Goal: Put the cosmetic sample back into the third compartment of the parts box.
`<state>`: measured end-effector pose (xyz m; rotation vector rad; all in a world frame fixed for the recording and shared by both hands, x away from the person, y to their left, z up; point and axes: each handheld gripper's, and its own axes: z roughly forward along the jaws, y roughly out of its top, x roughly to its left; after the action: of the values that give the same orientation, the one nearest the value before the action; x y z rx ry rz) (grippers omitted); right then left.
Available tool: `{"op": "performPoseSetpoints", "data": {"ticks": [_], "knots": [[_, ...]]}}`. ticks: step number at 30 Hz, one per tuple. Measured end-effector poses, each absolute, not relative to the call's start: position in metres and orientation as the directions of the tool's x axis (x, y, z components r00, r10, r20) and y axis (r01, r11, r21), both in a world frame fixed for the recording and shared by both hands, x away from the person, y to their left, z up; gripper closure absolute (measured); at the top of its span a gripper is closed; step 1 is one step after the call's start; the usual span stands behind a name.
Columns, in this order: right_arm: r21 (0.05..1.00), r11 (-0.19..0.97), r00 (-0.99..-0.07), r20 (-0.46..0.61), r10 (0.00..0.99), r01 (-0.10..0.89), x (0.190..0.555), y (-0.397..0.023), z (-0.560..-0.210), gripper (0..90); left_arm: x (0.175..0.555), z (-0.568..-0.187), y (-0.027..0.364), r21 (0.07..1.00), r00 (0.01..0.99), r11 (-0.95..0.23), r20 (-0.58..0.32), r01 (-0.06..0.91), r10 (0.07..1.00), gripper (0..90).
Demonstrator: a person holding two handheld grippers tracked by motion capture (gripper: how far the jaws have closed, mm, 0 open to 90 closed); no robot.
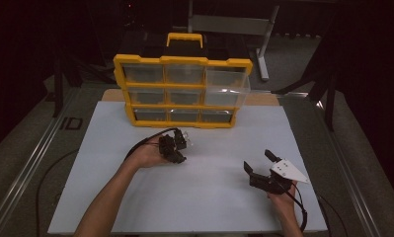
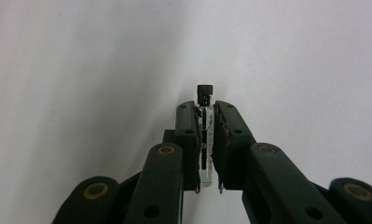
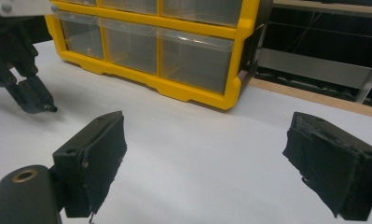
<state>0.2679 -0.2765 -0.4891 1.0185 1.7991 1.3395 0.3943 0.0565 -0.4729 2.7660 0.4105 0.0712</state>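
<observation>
My left gripper (image 2: 206, 109) is shut on a small clear glass vial (image 2: 205, 140) with a black cap, which pokes out past the fingertips. In the high view this gripper (image 1: 177, 157) points down at the white board, just in front of the yellow drawer cabinet (image 1: 182, 91). The right gripper view shows it at the upper left, with the vial's dark tip (image 3: 51, 109) close to the board. My right gripper (image 1: 258, 162) rests near the board's right front, its jaws wide apart. Nothing lies between them in the right gripper view (image 3: 207, 154).
The cabinet (image 3: 174, 88) has a yellow frame, clear drawers and a top handle, and stands at the back of the white board (image 1: 209, 197). Its top right drawer (image 1: 226, 86) is pulled out. Dark floor and metal stands surround the table.
</observation>
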Motion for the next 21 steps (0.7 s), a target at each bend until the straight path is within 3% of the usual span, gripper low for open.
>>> {"op": "performPoseSetpoints", "data": {"ticks": [21], "knots": [[0.967, 0.167, -0.478, -0.057, 0.877, 0.192, 0.266, -0.274, -0.488, 11.7, 0.392, -0.455, 0.062, 0.429, 0.946, -0.859, 0.030, 0.279, 0.322, 81.6]]}}
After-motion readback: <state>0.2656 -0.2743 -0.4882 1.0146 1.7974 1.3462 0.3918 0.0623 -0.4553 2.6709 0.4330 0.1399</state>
